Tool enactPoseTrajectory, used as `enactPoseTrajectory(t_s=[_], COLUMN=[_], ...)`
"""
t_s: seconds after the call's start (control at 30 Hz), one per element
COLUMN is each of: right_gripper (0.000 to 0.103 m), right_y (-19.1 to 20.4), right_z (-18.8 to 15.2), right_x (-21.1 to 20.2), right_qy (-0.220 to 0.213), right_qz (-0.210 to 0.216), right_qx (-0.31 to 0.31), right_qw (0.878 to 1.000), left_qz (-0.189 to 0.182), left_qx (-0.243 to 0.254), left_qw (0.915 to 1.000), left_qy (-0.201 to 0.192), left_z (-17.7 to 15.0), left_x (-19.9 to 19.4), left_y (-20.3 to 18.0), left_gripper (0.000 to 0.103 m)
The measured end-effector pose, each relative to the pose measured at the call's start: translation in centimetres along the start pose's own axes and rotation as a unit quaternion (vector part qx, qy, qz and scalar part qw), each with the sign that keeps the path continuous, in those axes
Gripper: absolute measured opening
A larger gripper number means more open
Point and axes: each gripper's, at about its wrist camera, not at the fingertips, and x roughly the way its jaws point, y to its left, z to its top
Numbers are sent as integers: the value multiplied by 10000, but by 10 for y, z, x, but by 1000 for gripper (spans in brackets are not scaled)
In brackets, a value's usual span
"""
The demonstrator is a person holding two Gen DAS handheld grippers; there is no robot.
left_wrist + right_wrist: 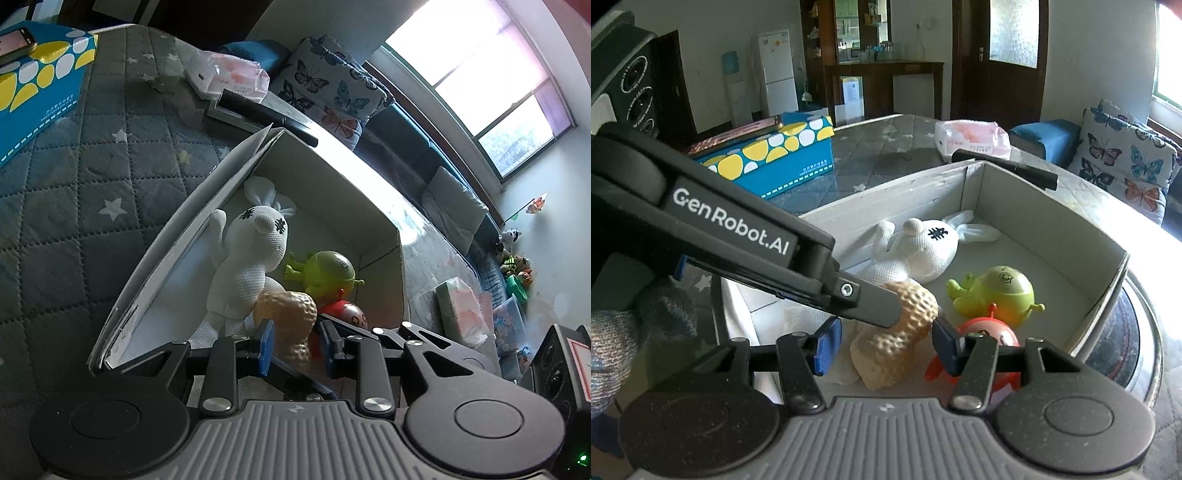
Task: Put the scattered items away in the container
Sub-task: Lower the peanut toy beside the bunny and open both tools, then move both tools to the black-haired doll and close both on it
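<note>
- Grey quilted cover (74, 177) with white stars lies under a white cardboard box (997, 192); a teal tissue carton (783, 162) with yellow and white spots stands far left of the box, a phone (14, 42) on top of it.
- Beyond the box's far wall lie a black-handled tool (1008, 166) and a pink-and-white plastic packet (971, 138); a butterfly-print cushion (1123, 162) sits far right.
- Tan peanut-shaped toy (897, 332): pitted, knobbly surface, two lobes. It lies inside the box at the near end; its long axis runs from near-left to far-right in the right wrist view.
- White knitted rabbit (923, 251): black stitched eyes, long ears pointing toward the far right corner. It lies along the left wall, just beyond the peanut toy.
- Green round figure (1001, 291) lies on its side in the middle of the box; a red round figure (982, 339) sits just near of it, partly hidden by the right gripper's finger.
- Left gripper (297, 341): blue pads either side of the peanut toy's narrow middle, clenched on it. In the right wrist view its black arm crosses from the left and covers part of the toy.
- Right gripper (886, 341): fingers spread apart, released, hovering above the near end of the box with the peanut toy between them but untouched.
</note>
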Motion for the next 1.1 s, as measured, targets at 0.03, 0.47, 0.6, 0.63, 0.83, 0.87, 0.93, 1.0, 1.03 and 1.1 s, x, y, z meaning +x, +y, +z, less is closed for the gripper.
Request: enactPoseTrajectory(t_s=[0.03,0.47,0.6,0.63,0.83,0.87,0.93,1.0,1.03,1.1], right_gripper=[56,66,72,72,79,82,82,82,82,82], right_y=[0,8,9,8,6,6,5,3,3,0], right_z=[0,-19,-31,-34,-51,-55,-62,-69,-72,-79], right_x=[-3,-69,-90,-94,-113,-116,-121,-127,-130,-136], right_qy=[-34,-733,-897,-921,-1046,-1056,-1078,-1108,-1130,-1181], right_qz=[-7,-182,-270,-284,-438,-474,-543,-597,-633,-738], right_qx=[9,189,243,266,438,463,523,611,651,706], right_qw=[10000,9970,9953,9950,9926,9922,9913,9902,9894,9877], left_qz=[-6,-264,-313,-337,-419,-424,-452,-462,-466,-481], left_qx=[4,479,689,720,958,994,1050,1109,1149,1232], left_qw=[10000,9982,9967,9965,9942,9939,9932,9926,9922,9911], left_qy=[-19,-245,-278,-274,-236,-230,-204,-156,-142,-120], left_z=[-1,-25,-35,-38,-54,-56,-62,-67,-69,-74], left_x=[-2,-28,-31,-32,-33,-33,-32,-30,-30,-28], left_y=[-1,-36,-50,-53,-70,-73,-77,-83,-85,-91], left_gripper=[29,29,29,29,29,29,29,29,29,29])
